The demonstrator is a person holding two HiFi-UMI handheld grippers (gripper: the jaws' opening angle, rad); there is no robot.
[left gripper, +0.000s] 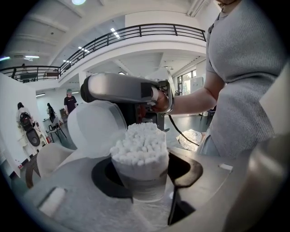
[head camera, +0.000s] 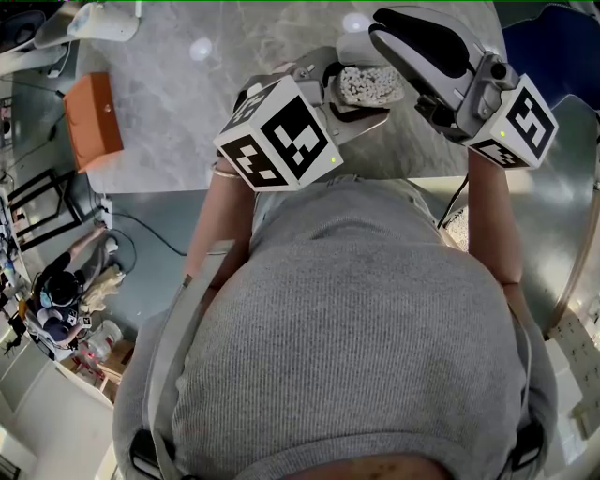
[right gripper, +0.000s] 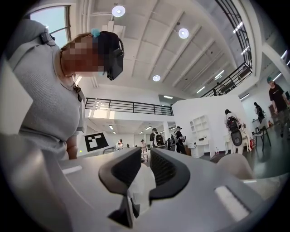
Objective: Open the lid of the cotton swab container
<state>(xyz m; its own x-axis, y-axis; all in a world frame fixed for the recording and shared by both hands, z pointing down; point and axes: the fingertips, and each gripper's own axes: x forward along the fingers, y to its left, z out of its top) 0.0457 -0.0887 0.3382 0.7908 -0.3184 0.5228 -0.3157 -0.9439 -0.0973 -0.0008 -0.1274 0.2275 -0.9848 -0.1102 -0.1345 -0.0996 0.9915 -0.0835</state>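
The cotton swab container [left gripper: 141, 179] is a clear cup packed with white swabs [head camera: 367, 84]. It stands upright between the jaws of my left gripper [left gripper: 142, 183], which are shut on its body and hold it above the table's near edge. Its translucent lid [left gripper: 96, 128] is swung open to the left of the cup. My right gripper [head camera: 380, 26] reaches in from the right above the container. In the right gripper view its jaws [right gripper: 146, 170] stand close together with a whitish piece of the lid [right gripper: 141, 188] pinched between them.
A grey marble table [head camera: 187, 112] lies ahead, with an orange box [head camera: 92, 117] at its left edge and a white object [head camera: 98, 19] at the far left corner. Floor with cables and clutter lies to the left. Several people stand in the hall behind.
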